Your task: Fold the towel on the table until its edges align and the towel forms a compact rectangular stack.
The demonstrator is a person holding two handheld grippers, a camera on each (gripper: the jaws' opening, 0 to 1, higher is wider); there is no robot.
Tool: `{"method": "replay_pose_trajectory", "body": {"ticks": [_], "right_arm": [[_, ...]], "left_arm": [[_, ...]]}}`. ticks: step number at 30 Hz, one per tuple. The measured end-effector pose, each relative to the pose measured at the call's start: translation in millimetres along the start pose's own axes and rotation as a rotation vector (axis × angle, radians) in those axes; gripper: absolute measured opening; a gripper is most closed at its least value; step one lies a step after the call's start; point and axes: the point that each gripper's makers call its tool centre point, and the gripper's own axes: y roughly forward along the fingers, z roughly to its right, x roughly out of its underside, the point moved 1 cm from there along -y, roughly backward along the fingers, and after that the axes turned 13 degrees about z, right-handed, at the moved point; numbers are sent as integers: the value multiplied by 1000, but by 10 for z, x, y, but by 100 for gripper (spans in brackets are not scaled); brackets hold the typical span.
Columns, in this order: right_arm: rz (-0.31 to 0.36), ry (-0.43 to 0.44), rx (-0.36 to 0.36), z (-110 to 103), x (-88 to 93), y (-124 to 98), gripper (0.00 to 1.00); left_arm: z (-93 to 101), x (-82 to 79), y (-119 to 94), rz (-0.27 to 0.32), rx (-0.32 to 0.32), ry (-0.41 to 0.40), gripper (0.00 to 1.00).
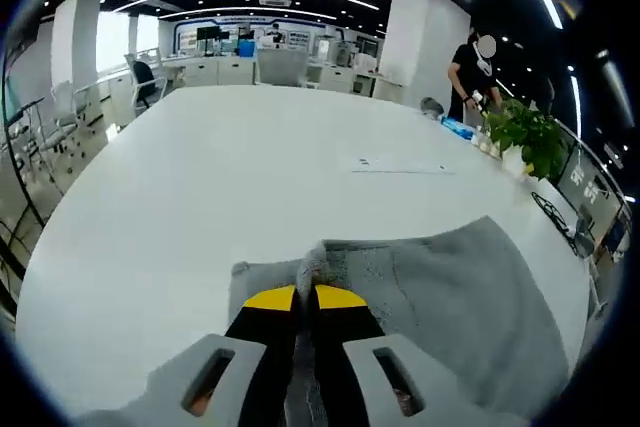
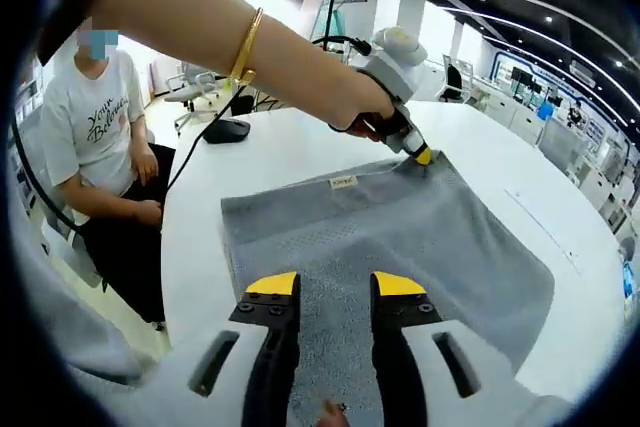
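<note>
In the left gripper view, the left gripper [image 1: 305, 299] is seen pressed together on a bunched corner of the grey towel [image 1: 450, 287], a ridge of cloth rising between the yellow-tipped jaws. From this pinch the towel spreads away to the right across the white table [image 1: 250, 167], which runs on bare ahead of the jaws. A sheet of paper [image 1: 398, 165] lies well beyond the towel, and a potted plant [image 1: 528, 137] stands at the table's far right edge, near a standing person [image 1: 472, 72].

In the right gripper view, a seated person [image 2: 100, 137] in a white shirt is seen at the left, beside the table [image 2: 300, 152], with a dark computer mouse [image 2: 226, 129] on the tabletop near them. The towel [image 2: 400, 232] lies flat, its long axis running from the right gripper [image 2: 335, 287] toward the far corner, where the left gripper [image 2: 420, 154] is held by a hand [image 2: 350, 97] and is closed on the cloth. A small label [image 2: 343, 182] is seen at the far edge, just beside that grip. The right gripper's jaws stand spread, with the near edge of the towel running between them and nothing yet pinched.

The coming move is judged to turn on this: the near edge lies directly within the open right jaws, so closing there would give two held points from which one edge may be carried across to meet its opposite edge.
</note>
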Motion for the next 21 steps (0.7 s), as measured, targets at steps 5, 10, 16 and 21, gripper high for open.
{"method": "replay_pose_trajectory", "body": {"ticks": [5, 10, 16, 21], "right_arm": [[-19, 31, 34, 108, 118, -103, 27], [-30, 68, 73, 208, 212, -187, 27], [-25, 125, 127, 328, 255, -253, 28], [-29, 143, 158, 419, 322, -335, 29]], "left_arm": [[48, 76, 79, -38, -19, 33, 4], [-66, 134, 121, -79, -42, 78, 9], [-147, 139, 44, -86, -85, 119, 20], [-84, 131, -72, -99, -78, 145, 23]]}}
